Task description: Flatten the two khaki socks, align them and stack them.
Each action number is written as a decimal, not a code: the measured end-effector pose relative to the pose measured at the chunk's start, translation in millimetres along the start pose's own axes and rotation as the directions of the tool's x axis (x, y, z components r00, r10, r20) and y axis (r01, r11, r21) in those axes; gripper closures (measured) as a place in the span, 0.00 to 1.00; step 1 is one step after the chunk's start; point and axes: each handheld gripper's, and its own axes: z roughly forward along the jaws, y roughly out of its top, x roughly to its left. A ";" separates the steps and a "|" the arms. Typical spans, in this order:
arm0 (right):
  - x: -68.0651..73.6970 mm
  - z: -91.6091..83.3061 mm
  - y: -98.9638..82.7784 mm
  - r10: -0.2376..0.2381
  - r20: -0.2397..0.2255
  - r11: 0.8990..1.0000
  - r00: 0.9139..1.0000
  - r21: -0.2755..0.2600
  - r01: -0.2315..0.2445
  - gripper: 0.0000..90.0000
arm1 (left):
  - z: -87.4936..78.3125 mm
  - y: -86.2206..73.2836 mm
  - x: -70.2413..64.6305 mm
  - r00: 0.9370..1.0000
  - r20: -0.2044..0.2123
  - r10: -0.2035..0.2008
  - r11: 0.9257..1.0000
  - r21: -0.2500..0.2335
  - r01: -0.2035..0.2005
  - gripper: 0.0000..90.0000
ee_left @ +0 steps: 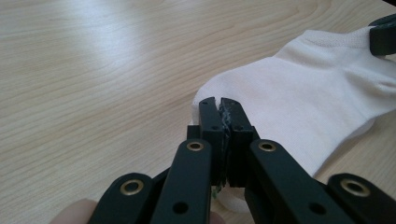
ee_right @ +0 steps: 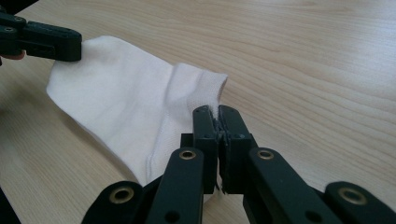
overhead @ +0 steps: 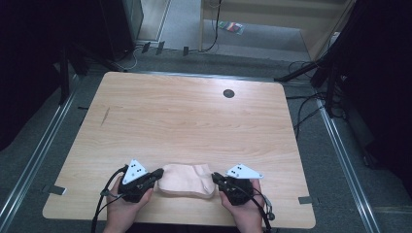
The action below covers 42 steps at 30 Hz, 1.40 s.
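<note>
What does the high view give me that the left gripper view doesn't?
High view alone: the whole light wooden table, its dark round hole, grey floor, both hands. Left gripper view alone: the left gripper shut on the white fabric sock's rounded end, fingers pinching cloth. Both: the sock stretched between the left gripper and the right gripper.

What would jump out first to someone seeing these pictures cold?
The white sock at the near edge of the wooden table, stretched between two black grippers. The left gripper is clamped shut on the sock's rounded toe end, and the right gripper is clamped shut at its ribbed cuff end. Beyond that, a small dark round hole marks the table's far side.
</note>
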 end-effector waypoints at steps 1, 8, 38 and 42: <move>0.0 0.6 -1.1 -0.001 0.001 1.000 1.000 0.001 0.001 0.97 | 0.6 -0.7 -0.2 1.000 -0.003 0.002 1.000 0.002 -0.002 0.99; -0.2 1.0 -4.6 -0.002 -0.003 1.000 1.000 0.006 0.002 0.97 | 3.4 -3.8 -2.5 1.000 -0.006 0.020 1.000 0.017 -0.020 0.99; -1.2 9.2 -13.1 -0.025 0.011 0.999 1.000 0.031 0.024 0.96 | 10.1 -9.7 -6.2 0.999 -0.018 0.044 0.998 0.043 -0.043 0.98; -2.1 9.1 -13.4 -0.016 0.002 1.000 1.000 0.021 0.016 0.89 | 10.5 -10.9 -6.0 0.999 -0.026 0.042 0.999 0.035 -0.041 0.90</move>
